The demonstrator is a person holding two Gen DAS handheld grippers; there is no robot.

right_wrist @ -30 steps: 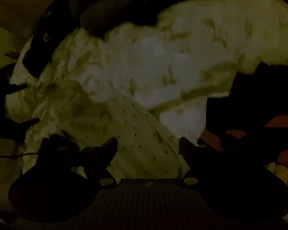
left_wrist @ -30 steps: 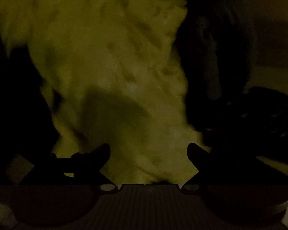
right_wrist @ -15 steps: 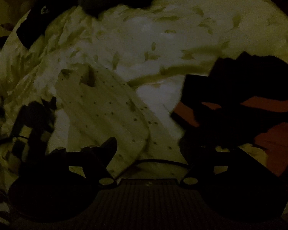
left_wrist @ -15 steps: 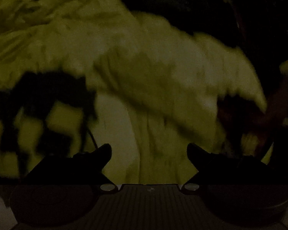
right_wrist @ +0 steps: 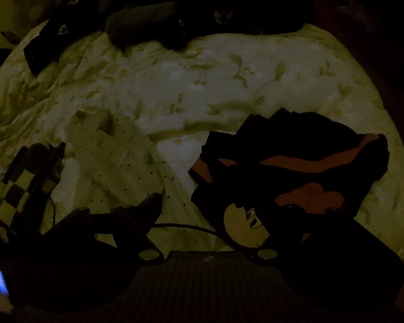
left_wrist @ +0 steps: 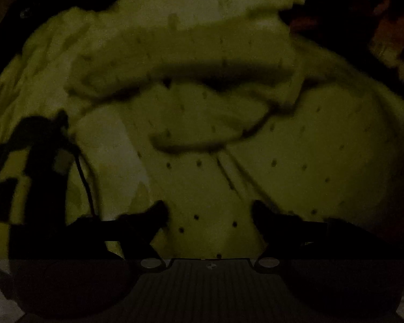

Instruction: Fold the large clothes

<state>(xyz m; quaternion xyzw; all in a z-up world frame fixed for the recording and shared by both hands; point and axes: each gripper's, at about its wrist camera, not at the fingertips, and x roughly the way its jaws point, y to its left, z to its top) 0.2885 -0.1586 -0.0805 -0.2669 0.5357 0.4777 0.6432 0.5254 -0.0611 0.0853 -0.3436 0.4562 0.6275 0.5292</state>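
Left wrist: dotted garment [left_wrist: 215, 161], seemingly beneath spread hand-held gripper [left_wrist: 210, 212].

1. Super dim in here, barely any light; everything has a murky yellow-green cast and the edges of both views drop off to black.
2. The main furniture is a bed, covered by a pale bedspread [right_wrist: 202, 80] with a leaf print, spreading ahead of the tongs in the right wrist view. It's rumpled into creases off to the front left.
3. Far ahead, at the bed's far edge, a row of dark pillows [right_wrist: 153, 24], hard to make out.
4. Top left corner, past the bed, a strip of plain wall [right_wrist: 10, 2].
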